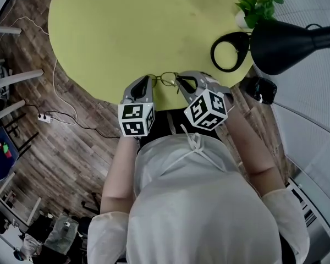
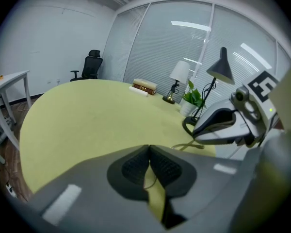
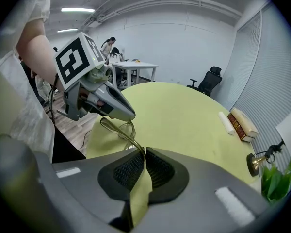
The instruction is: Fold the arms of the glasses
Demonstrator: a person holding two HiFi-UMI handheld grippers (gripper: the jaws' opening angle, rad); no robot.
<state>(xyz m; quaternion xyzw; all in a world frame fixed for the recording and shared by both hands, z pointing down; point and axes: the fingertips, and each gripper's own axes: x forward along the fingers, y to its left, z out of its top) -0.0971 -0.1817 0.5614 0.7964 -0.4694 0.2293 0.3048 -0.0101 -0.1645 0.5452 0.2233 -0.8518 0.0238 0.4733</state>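
Thin gold wire glasses (image 1: 166, 80) hang at the near edge of the round yellow-green table (image 1: 126, 26), held between my two grippers. My left gripper (image 1: 149, 79) grips their left end; in its own view its jaws (image 2: 149, 154) are shut with a thin wire of the glasses running between the pads. My right gripper (image 1: 179, 80) is shut on the right end. In the right gripper view a gold arm (image 3: 117, 127) runs from the left gripper's tip (image 3: 128, 115) into my closed pads (image 3: 144, 155). Part of the frame (image 2: 188, 146) shows below the right gripper (image 2: 196, 130).
A black desk lamp (image 1: 286, 43) with a ring base (image 1: 231, 51) stands at the table's right, beside a potted plant (image 1: 256, 7). Books (image 3: 242, 123) and a small table lamp (image 2: 179, 76) sit at the far side. Cables (image 1: 55, 114) lie on the wood floor.
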